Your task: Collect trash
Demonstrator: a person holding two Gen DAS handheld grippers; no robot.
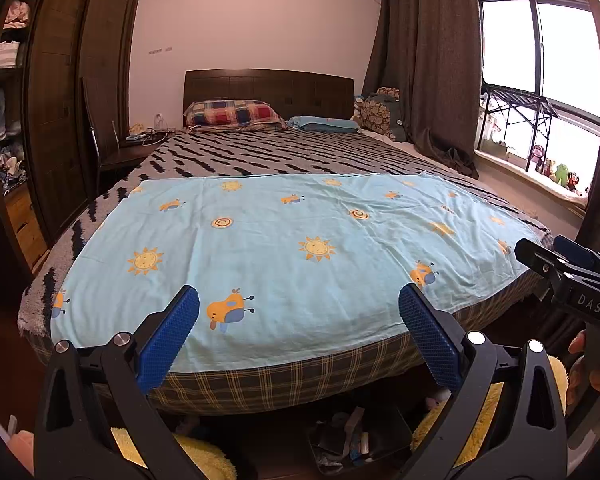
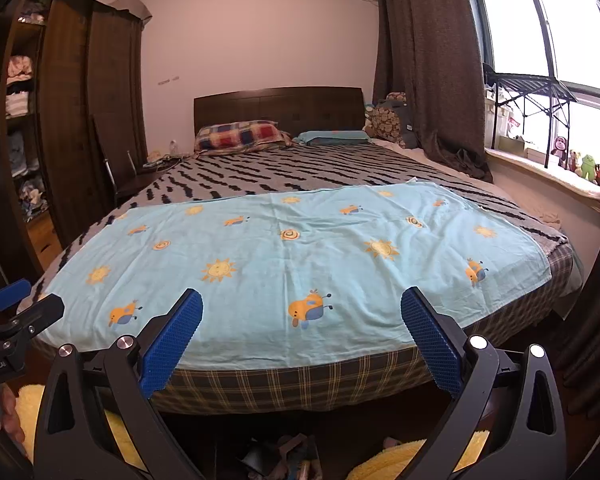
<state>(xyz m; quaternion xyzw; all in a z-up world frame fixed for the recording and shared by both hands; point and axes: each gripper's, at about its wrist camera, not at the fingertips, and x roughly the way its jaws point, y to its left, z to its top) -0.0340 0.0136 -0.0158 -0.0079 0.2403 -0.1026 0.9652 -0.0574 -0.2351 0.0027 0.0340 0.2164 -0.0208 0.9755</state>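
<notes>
My left gripper (image 1: 299,300) is open and empty, held above the foot of the bed. My right gripper (image 2: 302,302) is open and empty too, at about the same height; it also shows at the right edge of the left wrist view (image 1: 556,252). A light blue cloth (image 1: 284,256) with sun and bee prints lies spread flat over the foot of the bed (image 2: 300,264). A dark bin holding scraps of trash (image 1: 352,440) stands on the floor below the bed's edge, between the grippers; its top also shows in the right wrist view (image 2: 284,460). No trash shows on the cloth.
A zebra-striped blanket (image 1: 276,152) covers the bed, with pillows (image 1: 232,114) at the headboard. A dark wardrobe (image 1: 60,120) stands left, a nightstand (image 1: 132,152) beside it. Curtains (image 1: 428,60) and a windowsill with toys (image 1: 556,172) are right. Yellow fluffy slippers (image 1: 204,456) sit below.
</notes>
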